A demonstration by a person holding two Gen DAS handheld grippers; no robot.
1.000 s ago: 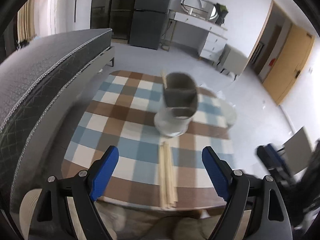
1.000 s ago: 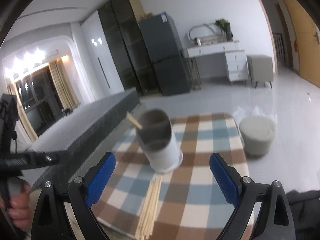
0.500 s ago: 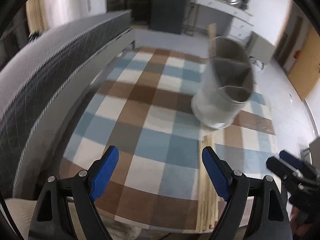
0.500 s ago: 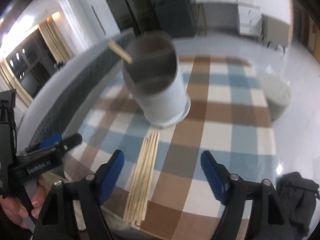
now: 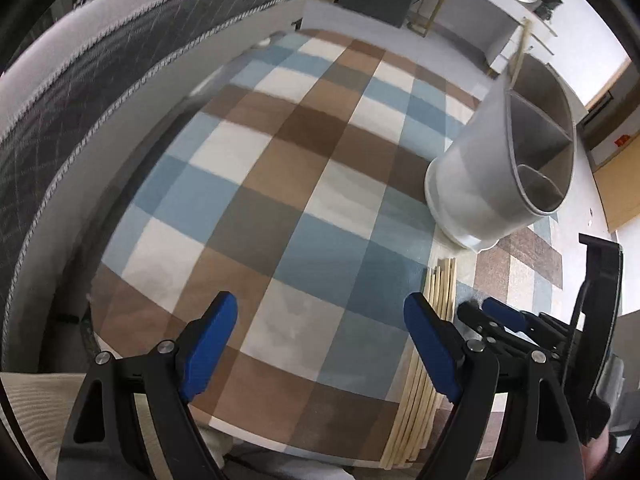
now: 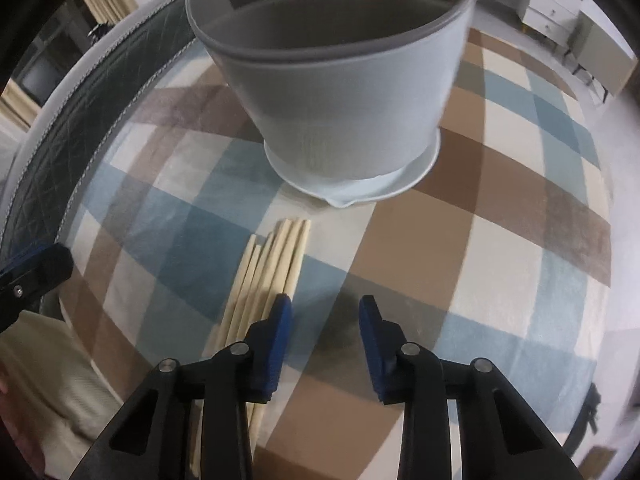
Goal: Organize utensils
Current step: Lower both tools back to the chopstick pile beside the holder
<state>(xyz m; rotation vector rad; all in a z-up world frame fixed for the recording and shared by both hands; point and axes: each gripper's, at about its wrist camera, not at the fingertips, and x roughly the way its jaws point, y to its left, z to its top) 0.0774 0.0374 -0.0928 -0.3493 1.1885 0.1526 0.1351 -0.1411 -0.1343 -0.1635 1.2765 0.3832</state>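
The left hand-held gripper (image 5: 316, 344) is spread wide and holds nothing; it hangs over the near part of the checked counter (image 5: 280, 184), its pads clear of the cloth. To its left a dark quilted bed (image 5: 80, 92) runs along the counter's long edge, close beside it. Most of the cloth ahead of this gripper lies bare as far as the far edge.

Further right, a bundle of chopsticks (image 5: 420, 368) lies flat on the counter, its near ends at the front edge and its far ends just short of the holder (image 5: 472, 184). The holder is a pale round pot on a saucer-like base, split into compartments, with one chopstick (image 5: 518, 56) standing in the far one; only the left view shows this.

The right hand-held gripper (image 6: 324, 312) is narrowed to a small gap, empty, low over the counter. Its left pad (image 6: 280, 332) sits over the chopsticks (image 6: 272, 276); contact cannot be told. The holder (image 6: 340, 92) looms straight ahead. To the right the cloth is bare up to the counter's right edge.
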